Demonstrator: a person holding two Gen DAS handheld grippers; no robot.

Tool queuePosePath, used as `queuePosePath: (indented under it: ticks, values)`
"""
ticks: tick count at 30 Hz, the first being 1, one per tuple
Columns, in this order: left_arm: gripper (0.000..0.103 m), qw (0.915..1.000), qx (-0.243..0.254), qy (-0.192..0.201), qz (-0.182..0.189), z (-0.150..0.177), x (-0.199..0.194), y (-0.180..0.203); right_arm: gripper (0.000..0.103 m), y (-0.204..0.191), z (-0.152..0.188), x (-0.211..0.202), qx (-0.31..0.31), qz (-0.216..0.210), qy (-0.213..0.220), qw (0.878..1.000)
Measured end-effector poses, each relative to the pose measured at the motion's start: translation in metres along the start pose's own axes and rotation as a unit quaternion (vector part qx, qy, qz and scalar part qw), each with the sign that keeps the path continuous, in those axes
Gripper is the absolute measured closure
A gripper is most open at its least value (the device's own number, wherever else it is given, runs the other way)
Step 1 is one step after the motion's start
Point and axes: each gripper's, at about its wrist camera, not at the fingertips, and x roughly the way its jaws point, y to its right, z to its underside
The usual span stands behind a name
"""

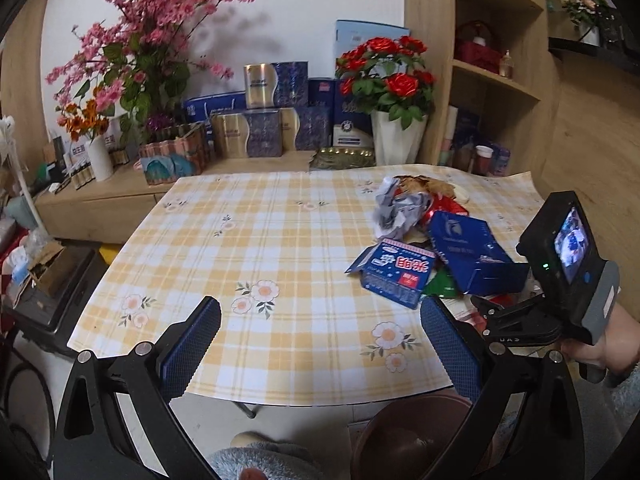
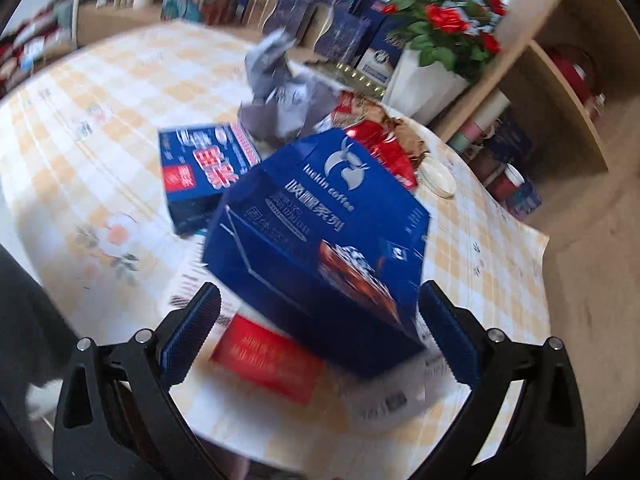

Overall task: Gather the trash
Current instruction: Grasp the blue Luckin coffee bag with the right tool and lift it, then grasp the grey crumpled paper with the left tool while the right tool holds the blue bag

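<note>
A pile of trash lies on the right of the checked tablecloth (image 1: 248, 240). It has a blue coffee box (image 1: 472, 252), a flat blue carton (image 1: 394, 274) and crumpled grey paper (image 1: 394, 210). My left gripper (image 1: 320, 344) is open and empty over the table's near edge. In the right wrist view my right gripper (image 2: 320, 332) is open, its pads on either side of the coffee box (image 2: 320, 232); contact cannot be told. A red packet (image 2: 268, 364) lies under that box, the flat carton (image 2: 204, 168) and grey paper (image 2: 280, 88) behind it.
A brown bin (image 1: 416, 428) stands on the floor below the table's near edge. Red roses in a white pot (image 1: 394, 120), pink flowers (image 1: 152, 52) and stacked gift boxes (image 1: 272, 120) line the back sideboard. Shelves (image 1: 496, 80) rise at the right.
</note>
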Motion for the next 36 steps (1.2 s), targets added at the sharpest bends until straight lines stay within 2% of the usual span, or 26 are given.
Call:
queuePosePath:
  ticks: [4, 5, 6, 7, 9, 12, 16, 21, 31, 33, 36]
  values:
    - [0.005, 0.9999, -0.006, -0.007, -0.007, 0.002, 0.011, -0.005, 0.007, -0.007, -0.006, 0.017, -0.028, 0.016, -0.006, 0.999]
    - [0.005, 0.9999, -0.007, -0.009, -0.006, 0.002, 0.012, -0.004, 0.016, -0.006, -0.007, 0.019, -0.028, 0.012, -0.005, 1.0]
    - [0.005, 0.9998, -0.009, -0.013, -0.008, 0.002, 0.014, -0.004, 0.032, -0.005, -0.008, 0.019, -0.026, 0.002, -0.005, 1.0]
    - [0.005, 0.9997, -0.009, -0.015, -0.015, 0.003, 0.016, -0.004, 0.034, -0.002, -0.01, 0.019, -0.018, -0.013, -0.008, 1.0]
    - [0.005, 0.9996, -0.004, -0.013, -0.025, 0.003, 0.018, -0.003, 0.043, 0.005, -0.012, 0.014, 0.004, -0.029, -0.002, 1.0]
    - [0.005, 0.9997, -0.006, -0.005, -0.025, 0.002, 0.018, -0.003, 0.048, 0.025, -0.011, -0.002, 0.056, -0.071, 0.027, 0.996]
    - [0.005, 0.9997, -0.016, -0.005, -0.019, 0.001, 0.021, -0.002, 0.056, 0.063, -0.008, -0.018, 0.136, -0.099, 0.067, 0.983]
    - [0.005, 0.9998, -0.017, -0.007, -0.003, 0.0, 0.023, 0.003, 0.06, 0.114, 0.002, -0.032, 0.231, -0.11, 0.129, 0.958]
    - [0.005, 0.9976, -0.049, -0.034, 0.035, -0.001, 0.037, 0.008, 0.061, 0.177, 0.034, -0.046, 0.333, -0.127, 0.198, 0.913]
    - [0.005, 0.9965, -0.058, -0.041, 0.045, -0.002, 0.041, 0.008, 0.061, 0.182, 0.039, -0.055, 0.337, -0.127, 0.212, 0.908]
    - [0.005, 0.9927, -0.082, -0.052, 0.071, -0.006, 0.053, 0.01, 0.061, 0.182, 0.043, -0.067, 0.334, -0.124, 0.223, 0.907]
